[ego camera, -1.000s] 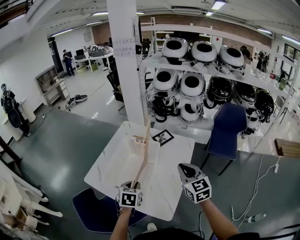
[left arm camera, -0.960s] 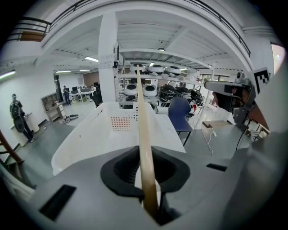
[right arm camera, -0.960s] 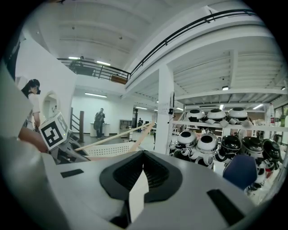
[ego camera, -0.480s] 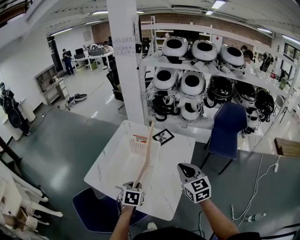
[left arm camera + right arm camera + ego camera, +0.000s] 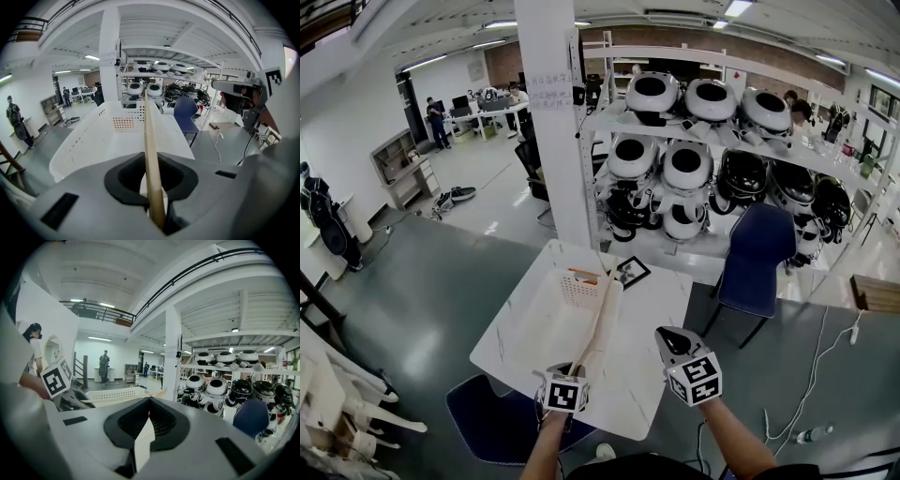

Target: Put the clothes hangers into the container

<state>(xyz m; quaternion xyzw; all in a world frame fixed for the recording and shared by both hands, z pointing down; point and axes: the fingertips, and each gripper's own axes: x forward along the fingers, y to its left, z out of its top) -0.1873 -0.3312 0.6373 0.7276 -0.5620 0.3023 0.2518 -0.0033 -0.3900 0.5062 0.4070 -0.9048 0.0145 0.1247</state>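
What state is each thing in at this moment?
left hand-held gripper: shut on the hanger's near end.
wooden clothes hanger: held, slanting over the basket.
right hand-held gripper: shut, empty.
white basket: upright on the table, top open.

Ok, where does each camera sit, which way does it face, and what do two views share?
Head view: on the person's head, looking steeply down at the table and basket; both forearms, left gripper and right gripper show.
Left gripper view: on the left gripper, facing along the hanger it grips, over the basket; its jaws show.
Right gripper view: on the right gripper, facing the shelves; its shut, empty jaws show.
Shared: both gripper views show basket, hanger, shelves.
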